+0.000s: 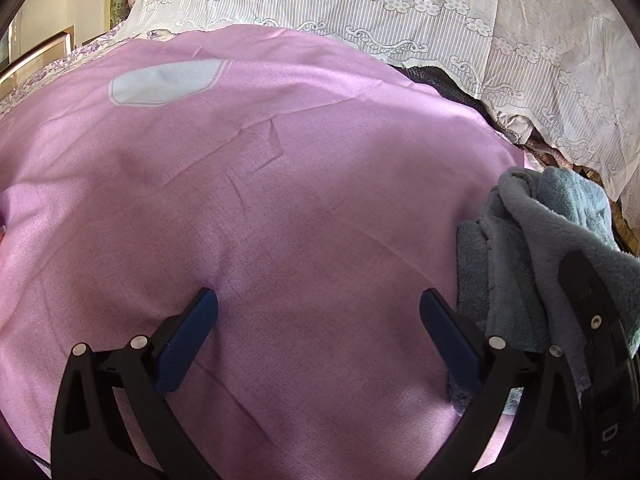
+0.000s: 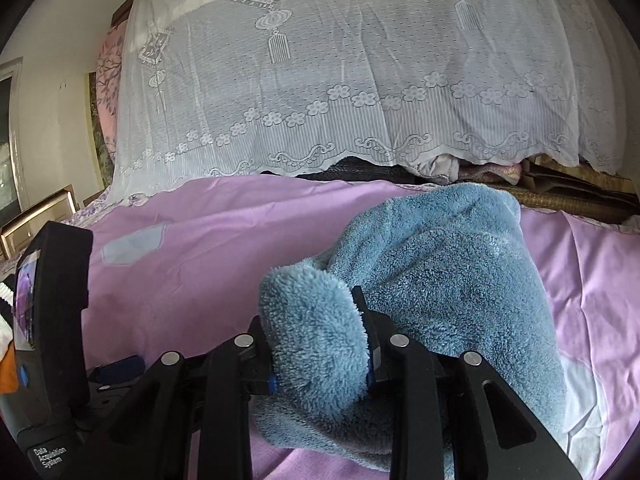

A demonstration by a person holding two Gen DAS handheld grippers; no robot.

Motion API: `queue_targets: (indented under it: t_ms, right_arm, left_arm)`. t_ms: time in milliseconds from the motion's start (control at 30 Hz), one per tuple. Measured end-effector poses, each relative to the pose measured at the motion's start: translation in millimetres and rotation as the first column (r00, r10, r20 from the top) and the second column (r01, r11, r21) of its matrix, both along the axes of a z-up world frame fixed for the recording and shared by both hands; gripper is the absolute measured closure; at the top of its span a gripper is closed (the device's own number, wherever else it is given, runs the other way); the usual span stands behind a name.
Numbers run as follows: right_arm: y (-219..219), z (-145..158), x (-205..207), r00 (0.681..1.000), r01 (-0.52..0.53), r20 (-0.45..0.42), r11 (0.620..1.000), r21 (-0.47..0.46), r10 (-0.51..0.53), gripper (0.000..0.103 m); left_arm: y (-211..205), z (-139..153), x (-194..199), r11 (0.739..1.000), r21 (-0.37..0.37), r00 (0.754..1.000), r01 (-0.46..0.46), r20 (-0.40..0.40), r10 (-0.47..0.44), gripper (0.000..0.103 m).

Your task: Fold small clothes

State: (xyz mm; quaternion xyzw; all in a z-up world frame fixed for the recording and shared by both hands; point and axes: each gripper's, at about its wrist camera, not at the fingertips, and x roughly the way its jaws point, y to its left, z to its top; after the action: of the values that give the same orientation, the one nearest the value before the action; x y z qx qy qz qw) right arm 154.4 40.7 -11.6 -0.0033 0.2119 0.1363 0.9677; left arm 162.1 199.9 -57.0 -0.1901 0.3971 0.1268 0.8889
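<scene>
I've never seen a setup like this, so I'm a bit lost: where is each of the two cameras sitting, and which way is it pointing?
Left wrist view: on the left gripper, looking forward over the pink sheet; its two fingers spread, empty.
Right wrist view: on the right gripper, looking toward the lace curtain; its fingers pinch the blue fleece garment, with the left gripper's body at the left edge.
Shared: sheet, curtain, garment.
</scene>
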Motion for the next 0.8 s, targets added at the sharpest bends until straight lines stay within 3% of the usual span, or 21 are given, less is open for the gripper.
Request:
queue_targets:
  t_ms: [300, 400, 467, 567, 800]
  right_arm:
    - [-6.0, -8.8, 2.6, 0.999, -0.022, -0.042, 0.999, 0.036, 0.023, 0.073]
    - [-6.2, -8.8, -1.7, 0.999, -0.023, -0.032, 0.999, 0.026, 0.024, 0.073]
    - [-2.6, -10.1, -3.3, 0.999, -0.035, -0.034, 0.999, 0.005, 0.036, 0.073]
    - [10.5, -16.1, -8.5, 0.997, -0.06, -0.042, 0.996, -0.061, 0.057, 0.073]
    - [26.9, -26.0, -4.9, 0.991, -0.092, -0.11, 0.983, -0.157, 0.075, 0.07]
  left_arm:
    - [-7.7, 0.8, 0.5, 0.995, 0.098, 0.999, -0.008, -0.035, 0.012, 0.004]
    - [4.2, 12.0, -12.4, 0.971, 0.188, 0.989, -0.148, 0.003, 0.15, 0.004]
    - [22.0, 13.1, -19.7, 0.968, 0.137, 0.977, -0.211, 0.021, 0.21, 0.004]
    - [47.7, 2.3, -22.1, 0.972, -0.012, 0.972, -0.235, 0.0, 0.235, 0.004]
    - [42.2, 1.3, -18.5, 0.973, 0.024, 0.974, -0.228, -0.003, 0.229, 0.004]
